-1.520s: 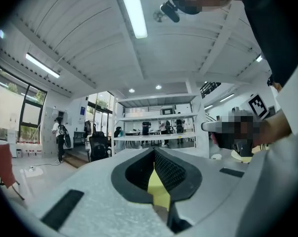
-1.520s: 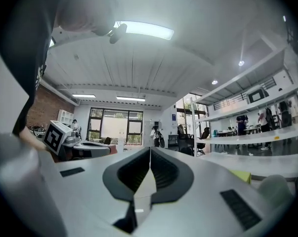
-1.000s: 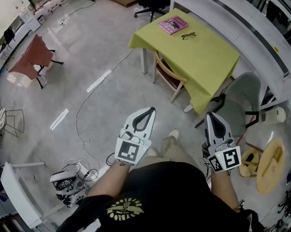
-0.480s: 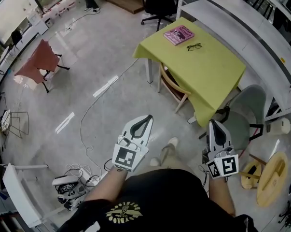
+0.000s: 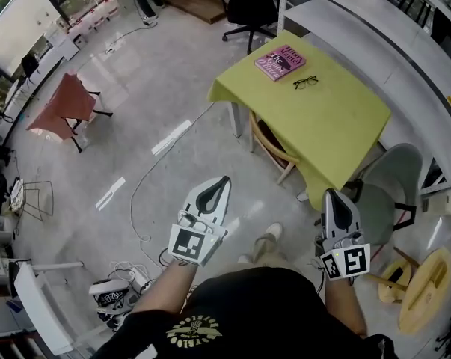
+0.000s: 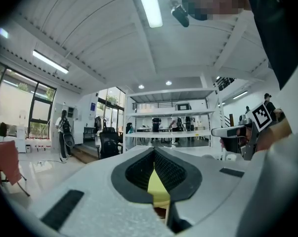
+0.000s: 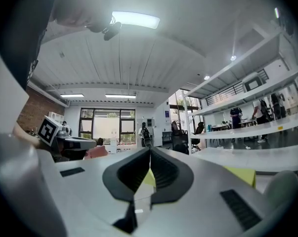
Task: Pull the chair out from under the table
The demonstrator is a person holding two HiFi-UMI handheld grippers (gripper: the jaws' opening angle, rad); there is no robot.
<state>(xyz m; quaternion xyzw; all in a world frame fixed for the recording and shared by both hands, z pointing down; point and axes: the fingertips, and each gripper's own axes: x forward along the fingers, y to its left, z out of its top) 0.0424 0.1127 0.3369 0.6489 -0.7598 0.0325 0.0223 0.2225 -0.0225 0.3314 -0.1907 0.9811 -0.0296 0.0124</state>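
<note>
The left gripper (image 5: 222,179) and right gripper (image 5: 333,195) have their jaws pressed together on nothing, well apart from the wooden chair (image 5: 272,143). It sits tucked under the yellow table (image 5: 337,122) at its floor-side edge. A pink book (image 5: 280,62) and glasses (image 5: 306,82) lie near the tabletop's far corner.

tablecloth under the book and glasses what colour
Yellow-green tablecloth, clearest in the head view.
</note>
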